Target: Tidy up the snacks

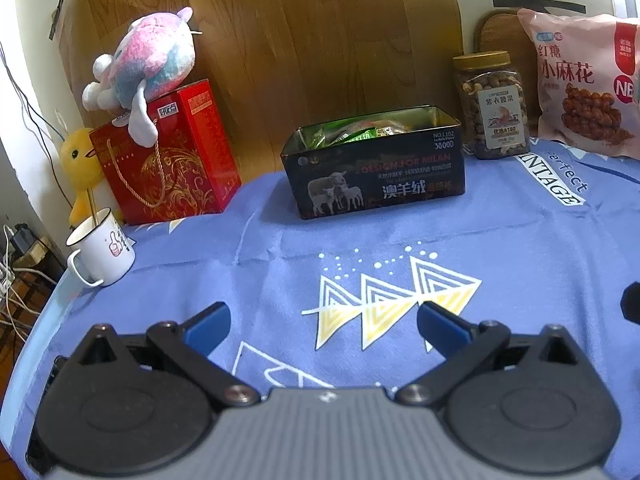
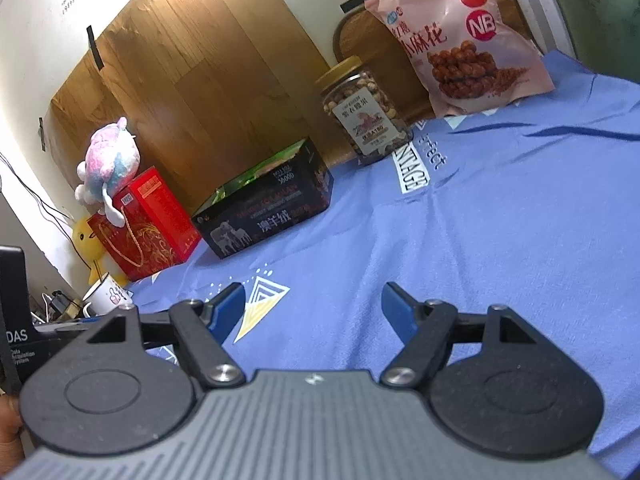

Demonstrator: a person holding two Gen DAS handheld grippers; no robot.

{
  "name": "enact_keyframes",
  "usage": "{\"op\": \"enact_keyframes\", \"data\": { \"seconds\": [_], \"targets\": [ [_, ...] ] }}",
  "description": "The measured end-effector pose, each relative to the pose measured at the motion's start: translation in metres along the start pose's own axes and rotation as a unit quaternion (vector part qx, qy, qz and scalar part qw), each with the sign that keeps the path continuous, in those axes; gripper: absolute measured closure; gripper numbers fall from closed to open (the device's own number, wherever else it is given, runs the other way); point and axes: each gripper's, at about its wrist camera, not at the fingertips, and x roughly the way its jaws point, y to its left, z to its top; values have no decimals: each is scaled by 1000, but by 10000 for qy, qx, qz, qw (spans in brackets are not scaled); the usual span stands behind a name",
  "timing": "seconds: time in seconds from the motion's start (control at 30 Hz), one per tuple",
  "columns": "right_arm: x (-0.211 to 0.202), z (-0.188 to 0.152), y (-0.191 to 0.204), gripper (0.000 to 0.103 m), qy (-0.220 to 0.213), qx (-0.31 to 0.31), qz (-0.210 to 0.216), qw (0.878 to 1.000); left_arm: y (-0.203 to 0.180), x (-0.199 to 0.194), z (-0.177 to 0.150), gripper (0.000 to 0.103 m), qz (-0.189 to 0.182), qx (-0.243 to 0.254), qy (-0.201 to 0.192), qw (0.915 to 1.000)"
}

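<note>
Since the black tin (image 1: 374, 168) already holds packets, we judge little remains, and our left gripper (image 1: 323, 320) and right gripper (image 2: 312, 307) gape wide, both empty.

Your left gripper (image 1: 323, 322) hovering over blue cloth (image 1: 500, 248), jaws spread, empty. Black tin (image 1: 374, 176) with snack packets near back edge, nut jar (image 1: 490, 106) and pink bag (image 1: 584, 84) toward back-right corner.
</note>
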Motion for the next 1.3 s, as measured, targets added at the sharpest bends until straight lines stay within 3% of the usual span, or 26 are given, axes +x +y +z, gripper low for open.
{"op": "enact_keyframes", "data": {
  "seconds": [0.37,0.83,1.1,1.3],
  "targets": [
    [2,-3,7,26,25,-123,-33,9999,4,2,3,0,84,-68,-115,9999],
    [-6,-3,7,26,60,-113,-418,9990,-11,15,3,0,-336,152,-85,9993],
    [0,-4,15,26,111,-208,-351,9991,1,3,4,0,-150,48,-476,9987],
    [4,-5,22,26,146,-279,-211,9993,12,0,2,0,-74,-57,-458,9989]
  ]
}}
